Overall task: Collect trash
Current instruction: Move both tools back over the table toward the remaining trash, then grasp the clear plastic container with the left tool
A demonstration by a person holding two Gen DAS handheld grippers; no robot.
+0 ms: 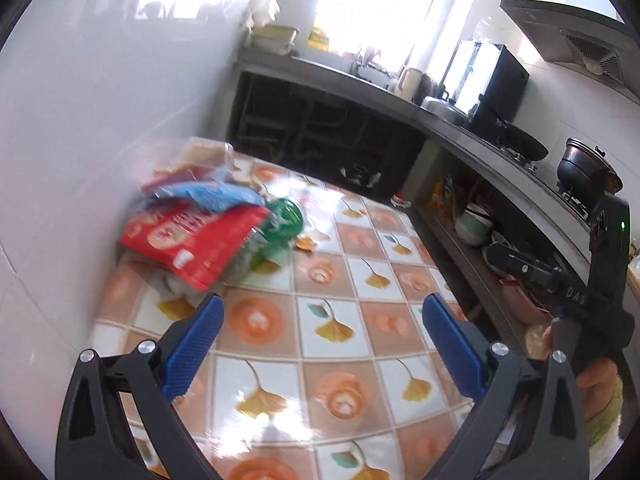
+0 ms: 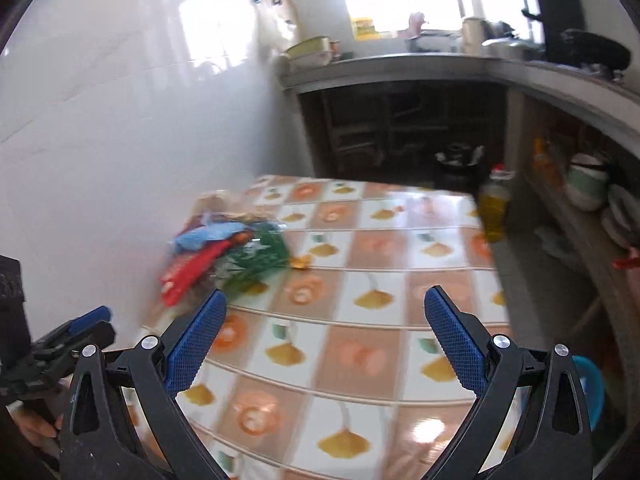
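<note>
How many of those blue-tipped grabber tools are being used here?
2. The left gripper is open over the patterned table; the right gripper is open beside it, both facing the trash pile by the wall.

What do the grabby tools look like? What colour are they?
Each tool has two black arms with triangle cut-outs and silver bolts, ending in ribbed blue pads. The right tool's body is black with white letters "DAS" and a small green light. A yellow-green sleeve shows beside it.

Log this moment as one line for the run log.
phase: approach | left gripper: open, empty | right gripper: open, empty | trash pile: on table by wall, untouched | red packet: atop pile
</note>
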